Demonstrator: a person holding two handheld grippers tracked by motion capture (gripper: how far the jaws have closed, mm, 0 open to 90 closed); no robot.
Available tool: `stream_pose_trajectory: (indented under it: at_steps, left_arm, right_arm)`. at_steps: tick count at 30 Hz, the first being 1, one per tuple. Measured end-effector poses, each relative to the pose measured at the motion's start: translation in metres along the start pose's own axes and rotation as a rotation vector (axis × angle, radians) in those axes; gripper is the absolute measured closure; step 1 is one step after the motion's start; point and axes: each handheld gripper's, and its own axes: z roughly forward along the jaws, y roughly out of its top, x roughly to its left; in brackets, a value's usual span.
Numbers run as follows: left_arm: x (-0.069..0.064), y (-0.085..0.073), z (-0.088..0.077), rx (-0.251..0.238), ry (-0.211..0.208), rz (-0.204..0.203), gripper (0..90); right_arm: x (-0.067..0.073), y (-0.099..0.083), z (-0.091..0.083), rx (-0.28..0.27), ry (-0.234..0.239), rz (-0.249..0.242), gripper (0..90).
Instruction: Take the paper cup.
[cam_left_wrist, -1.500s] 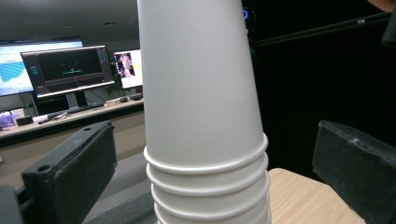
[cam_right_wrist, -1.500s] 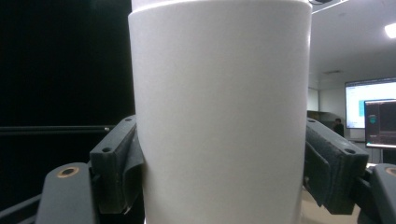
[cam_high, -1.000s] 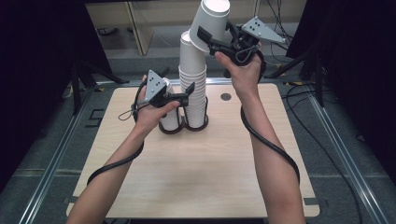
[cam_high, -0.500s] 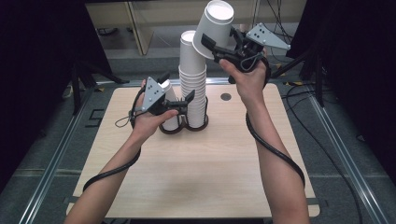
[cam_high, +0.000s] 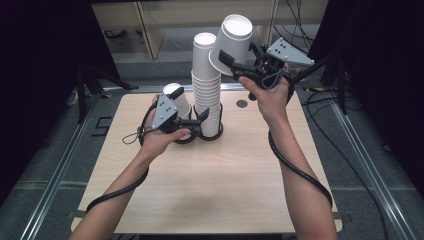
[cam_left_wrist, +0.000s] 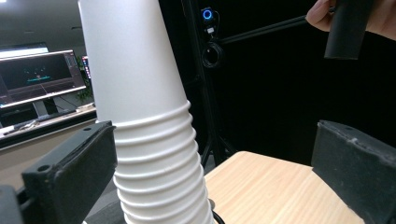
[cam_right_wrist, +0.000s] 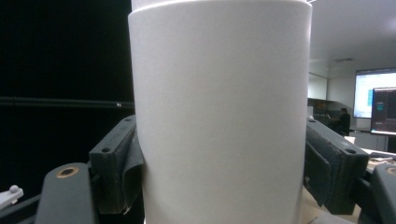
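In the high view, the right gripper (cam_high: 235, 62) pinches a single paper cup (cam_high: 232, 42), upside down, lifted just beside the top of the tall cup stack (cam_high: 206, 85). The left gripper (cam_high: 202, 116) stands low at the stack, probably to steady it. A short stack (cam_high: 176, 100) stands beside, on black ring holders (cam_high: 192, 136).

In the left gripper view, the jaws are spread, with the stack at the left jaw.

In the right gripper view, both jaws press the cup's wall.

The wooden table (cam_high: 210, 190) is bare in front; the room behind is dark, with lit monitors (cam_left_wrist: 42, 74).
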Motion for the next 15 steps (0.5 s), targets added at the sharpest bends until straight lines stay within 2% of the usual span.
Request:
stream_pose_trajectory:
  at_steps: [6,7,9,13,15]
  left_arm:
    - [-0.004,-0.005,-0.006,0.008,-0.013,0.006,0.0]
    - [-0.004,-0.006,-0.007,0.011,-0.015,0.010,0.0]
    - [-0.005,-0.007,-0.008,0.015,-0.022,0.012,0.0]
    - [-0.006,-0.009,-0.011,0.019,-0.033,0.012,0.0]
    - [-0.008,-0.009,-0.012,0.022,-0.042,0.012,0.0]
  right_arm:
    - [0.005,-0.009,-0.005,0.026,0.012,0.010,23.4]
    - [0.006,-0.011,-0.006,0.031,0.016,-0.004,23.4]
    - [0.010,-0.013,-0.007,0.044,0.027,0.018,23.3]
    - [0.012,-0.019,-0.010,0.052,0.039,0.002,23.3]
    - [0.016,-0.023,-0.012,0.075,0.047,0.013,23.3]
